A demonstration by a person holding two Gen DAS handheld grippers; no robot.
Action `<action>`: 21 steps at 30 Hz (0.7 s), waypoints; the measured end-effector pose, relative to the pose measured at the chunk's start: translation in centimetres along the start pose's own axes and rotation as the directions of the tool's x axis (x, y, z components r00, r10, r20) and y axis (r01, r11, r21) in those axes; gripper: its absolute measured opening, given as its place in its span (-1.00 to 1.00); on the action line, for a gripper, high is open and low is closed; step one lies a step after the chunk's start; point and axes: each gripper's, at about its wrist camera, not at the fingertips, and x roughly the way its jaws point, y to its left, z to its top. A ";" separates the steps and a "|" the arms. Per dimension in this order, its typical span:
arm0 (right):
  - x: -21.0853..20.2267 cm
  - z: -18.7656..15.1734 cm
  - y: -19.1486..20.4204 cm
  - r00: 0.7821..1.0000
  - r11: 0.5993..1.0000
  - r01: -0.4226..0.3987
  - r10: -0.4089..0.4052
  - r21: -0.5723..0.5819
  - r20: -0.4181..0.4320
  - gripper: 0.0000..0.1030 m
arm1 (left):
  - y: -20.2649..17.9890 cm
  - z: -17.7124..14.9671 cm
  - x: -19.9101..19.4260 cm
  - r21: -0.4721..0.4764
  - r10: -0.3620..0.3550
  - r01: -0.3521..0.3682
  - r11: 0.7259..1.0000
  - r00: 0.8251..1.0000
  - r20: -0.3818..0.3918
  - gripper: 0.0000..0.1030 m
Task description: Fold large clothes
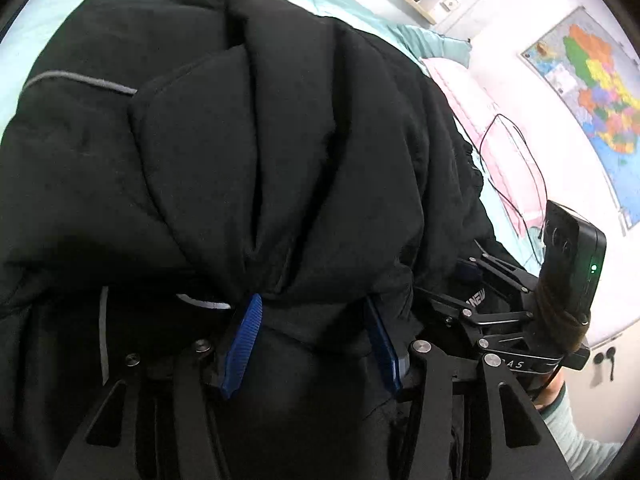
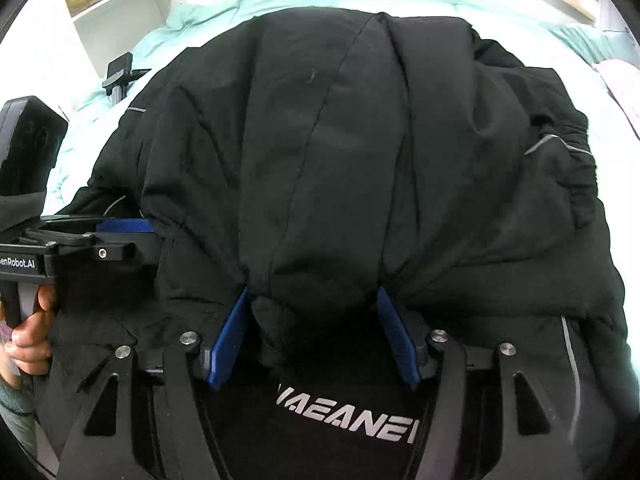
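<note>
Both hand-held grippers, left (image 1: 312, 336) and right (image 2: 316, 332), pinch the black jacket (image 2: 340, 152) on the teal bedding (image 2: 208, 12); map (image 1: 592, 92) beyond.

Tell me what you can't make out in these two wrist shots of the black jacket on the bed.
- Left wrist view: the left gripper fingertips are buried in bunched black jacket fabric.
- Right wrist view: the white logo is partly covered by the fold held in the right gripper.
- Both views: the jacket's lower part is cut off by the bottom edge.
</note>
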 end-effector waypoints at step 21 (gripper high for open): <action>-17.5 -10.6 -4.8 0.974 0.980 0.175 -0.187 0.095 0.132 0.28 | 5.3 -16.3 -21.9 -0.153 0.126 -0.092 0.984 0.964 0.232 0.07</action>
